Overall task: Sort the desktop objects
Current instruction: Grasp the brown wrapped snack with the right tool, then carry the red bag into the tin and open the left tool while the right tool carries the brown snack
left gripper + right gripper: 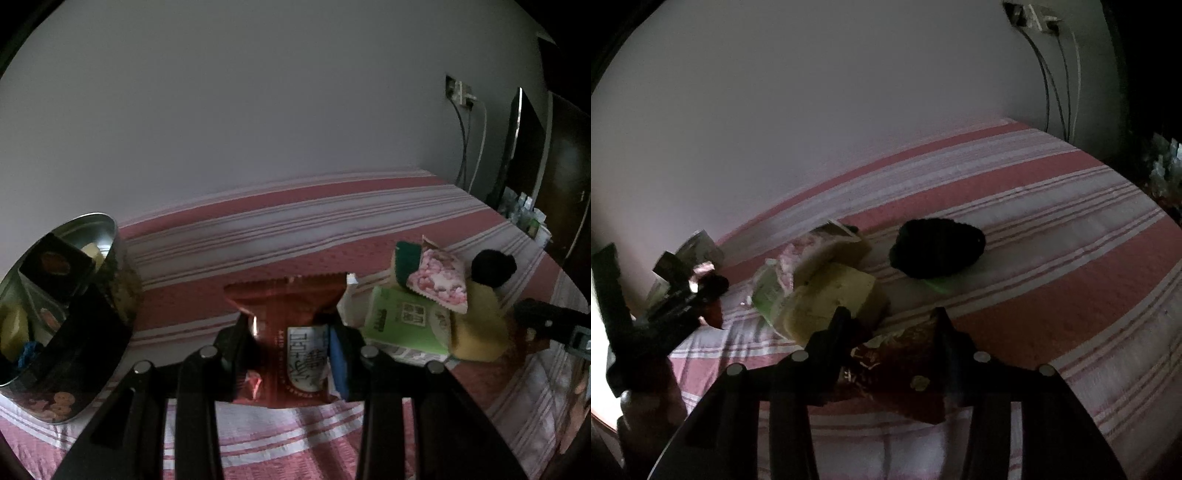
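In the left wrist view my left gripper is shut on a red-brown snack packet, held just above the striped cloth. A round metal tin with several packets inside stands at the left. A pile lies at the right: a pink packet, a green packet, a yellow sponge. In the right wrist view my right gripper has its jaws around a dark red packet lying on the cloth, next to yellow sponges. I cannot tell whether the fingers press it.
A black fuzzy object lies on the red-and-white striped cloth beyond the right gripper. The left gripper shows at the left of the right wrist view. A wall with a socket and cables stands behind.
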`<state>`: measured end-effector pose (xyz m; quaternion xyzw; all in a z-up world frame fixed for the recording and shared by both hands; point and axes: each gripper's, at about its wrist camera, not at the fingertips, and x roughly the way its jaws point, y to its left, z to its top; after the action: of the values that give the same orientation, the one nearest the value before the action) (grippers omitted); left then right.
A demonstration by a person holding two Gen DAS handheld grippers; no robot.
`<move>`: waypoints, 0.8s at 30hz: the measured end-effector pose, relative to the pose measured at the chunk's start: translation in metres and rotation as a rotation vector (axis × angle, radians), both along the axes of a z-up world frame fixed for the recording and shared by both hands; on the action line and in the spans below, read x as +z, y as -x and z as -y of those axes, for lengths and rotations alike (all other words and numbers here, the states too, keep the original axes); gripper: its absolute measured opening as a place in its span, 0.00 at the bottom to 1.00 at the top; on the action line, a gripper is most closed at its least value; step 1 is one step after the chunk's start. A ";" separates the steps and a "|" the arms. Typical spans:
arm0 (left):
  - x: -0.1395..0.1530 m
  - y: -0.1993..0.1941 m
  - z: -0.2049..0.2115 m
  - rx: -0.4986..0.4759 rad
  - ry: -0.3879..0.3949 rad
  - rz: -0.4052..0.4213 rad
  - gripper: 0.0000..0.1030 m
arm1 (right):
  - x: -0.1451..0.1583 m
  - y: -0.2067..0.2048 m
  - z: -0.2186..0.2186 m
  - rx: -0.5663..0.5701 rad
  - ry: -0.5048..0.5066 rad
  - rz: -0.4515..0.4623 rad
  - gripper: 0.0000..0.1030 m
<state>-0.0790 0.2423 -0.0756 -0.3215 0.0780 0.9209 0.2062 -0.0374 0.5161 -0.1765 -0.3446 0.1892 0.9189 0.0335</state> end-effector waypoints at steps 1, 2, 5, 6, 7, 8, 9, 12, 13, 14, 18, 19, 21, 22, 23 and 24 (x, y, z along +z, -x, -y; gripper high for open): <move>0.000 0.000 0.000 0.001 0.001 -0.001 0.34 | 0.002 -0.002 0.000 -0.001 0.004 -0.009 0.46; 0.000 0.000 0.000 0.002 0.001 -0.001 0.34 | 0.004 -0.004 0.001 0.001 0.006 -0.017 0.46; 0.000 -0.001 -0.001 0.005 0.003 -0.003 0.34 | 0.012 -0.012 0.009 0.017 -0.001 -0.036 0.46; 0.001 0.000 -0.001 0.006 0.004 -0.004 0.34 | 0.015 -0.014 0.014 0.024 -0.010 -0.044 0.46; 0.001 0.000 -0.001 0.009 0.005 -0.006 0.34 | 0.018 -0.016 0.019 0.029 -0.020 -0.051 0.46; 0.001 0.000 0.000 0.011 0.006 -0.008 0.34 | 0.021 -0.018 0.024 0.038 -0.031 -0.060 0.46; 0.001 0.000 0.000 0.012 0.006 -0.009 0.34 | 0.023 -0.019 0.028 0.046 -0.040 -0.066 0.46; 0.001 0.000 0.001 0.018 0.005 -0.011 0.34 | 0.027 -0.021 0.041 0.074 -0.049 -0.075 0.46; 0.001 0.000 0.001 0.017 0.003 -0.009 0.34 | 0.027 -0.021 0.045 0.083 -0.048 -0.077 0.46; 0.001 0.000 0.002 0.014 -0.003 -0.006 0.34 | 0.029 -0.021 0.049 0.093 -0.046 -0.080 0.46; 0.001 -0.004 0.011 0.007 -0.028 0.011 0.34 | 0.035 -0.020 0.064 0.131 -0.044 -0.094 0.46; 0.001 -0.006 0.014 0.008 -0.036 0.015 0.34 | 0.037 -0.020 0.068 0.141 -0.043 -0.097 0.46; 0.003 -0.009 0.022 0.011 -0.049 0.020 0.34 | 0.041 -0.018 0.078 0.162 -0.044 -0.106 0.46; 0.004 -0.011 0.026 0.012 -0.054 0.018 0.34 | 0.043 -0.017 0.083 0.176 -0.045 -0.112 0.46; 0.006 -0.013 0.032 0.015 -0.060 0.014 0.34 | 0.045 -0.016 0.089 0.189 -0.047 -0.117 0.46; 0.008 -0.015 0.038 0.020 -0.065 0.011 0.34 | 0.047 -0.016 0.095 0.200 -0.049 -0.123 0.46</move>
<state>-0.0639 0.2043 -0.0677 -0.3204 0.0438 0.9231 0.2080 -0.0215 0.4211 -0.1291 -0.3040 0.1328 0.9414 -0.0617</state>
